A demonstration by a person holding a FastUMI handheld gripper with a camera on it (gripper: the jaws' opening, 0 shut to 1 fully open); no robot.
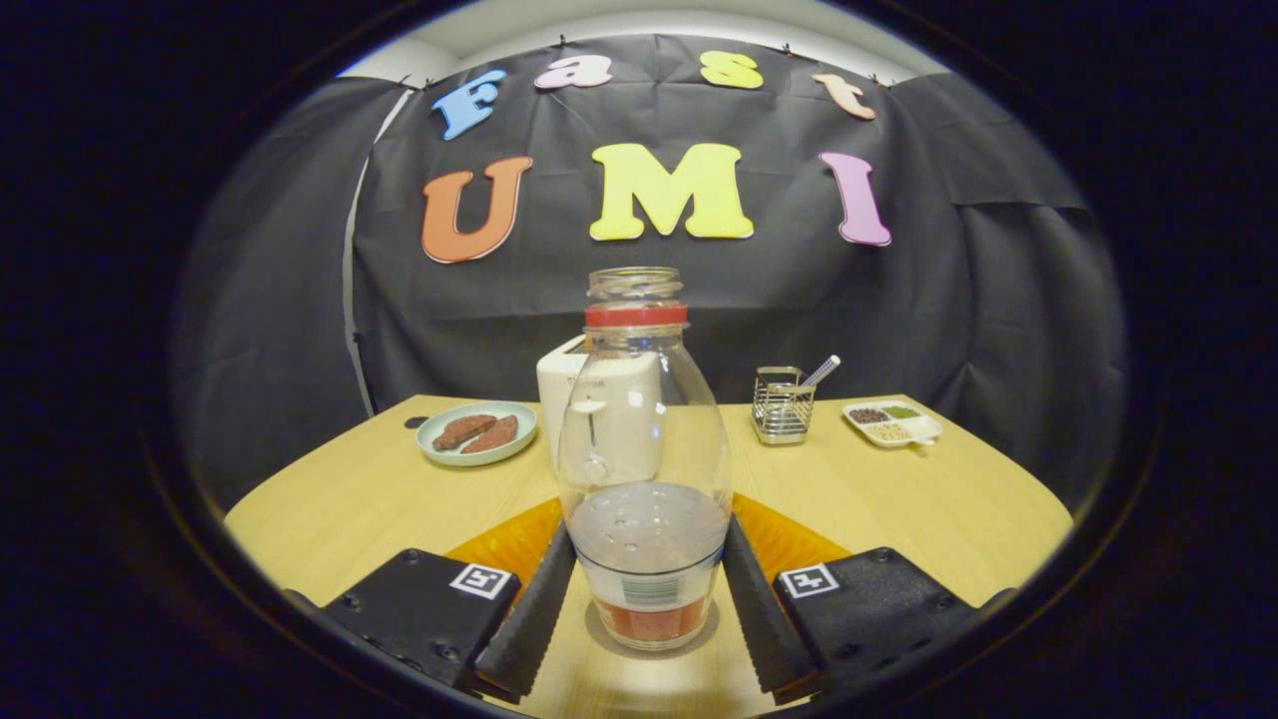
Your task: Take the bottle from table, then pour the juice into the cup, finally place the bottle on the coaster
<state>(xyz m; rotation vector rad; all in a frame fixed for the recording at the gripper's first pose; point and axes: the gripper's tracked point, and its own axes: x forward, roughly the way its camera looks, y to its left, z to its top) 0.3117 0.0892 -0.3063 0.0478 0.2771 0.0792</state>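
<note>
Claw fingers flank bottle base, seemingly touching w/o clear pinch; toaster partly hidden behind

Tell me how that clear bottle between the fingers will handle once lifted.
The bottle looks rigid and smooth, so it may slip between the fingers flanking its base. Tall, narrow-footed, probably tippy. The liquid sits low, so likely light, yet the open mouth could spill.
</note>
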